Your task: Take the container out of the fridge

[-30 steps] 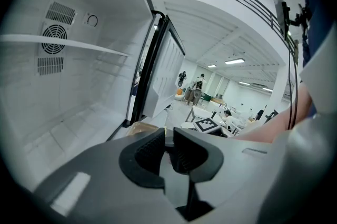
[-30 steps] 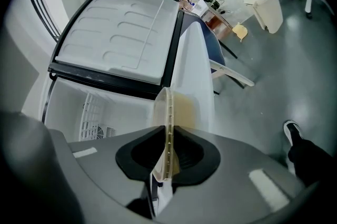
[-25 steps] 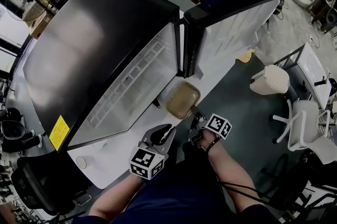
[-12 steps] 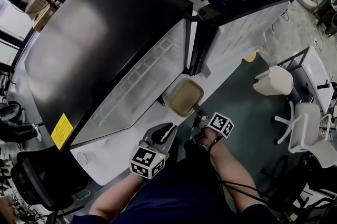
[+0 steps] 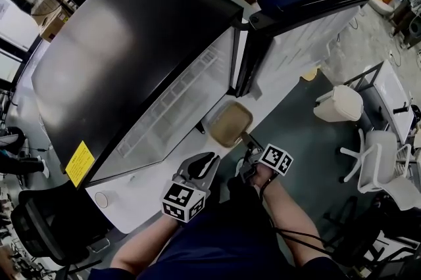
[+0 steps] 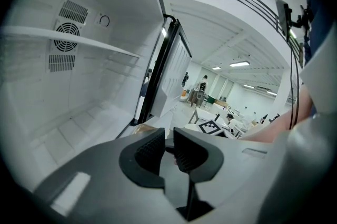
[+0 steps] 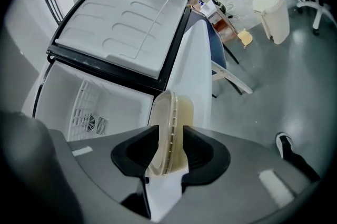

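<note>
A tan lidded container [image 5: 230,124] rests on the white worktop [image 5: 151,186] just outside the open black fridge [image 5: 131,42], near the foot of its swung-out door [image 5: 296,29]. The right gripper [image 7: 171,138] has just been opening, and its fingers [image 7: 202,152] now stand spread with the container's edge loose between them. The left gripper [image 6: 169,146] hovers beside it, fingers all but pressed together on nothing. The removal looks essentially done, with only the right gripper's withdrawal seemingly left.
</note>
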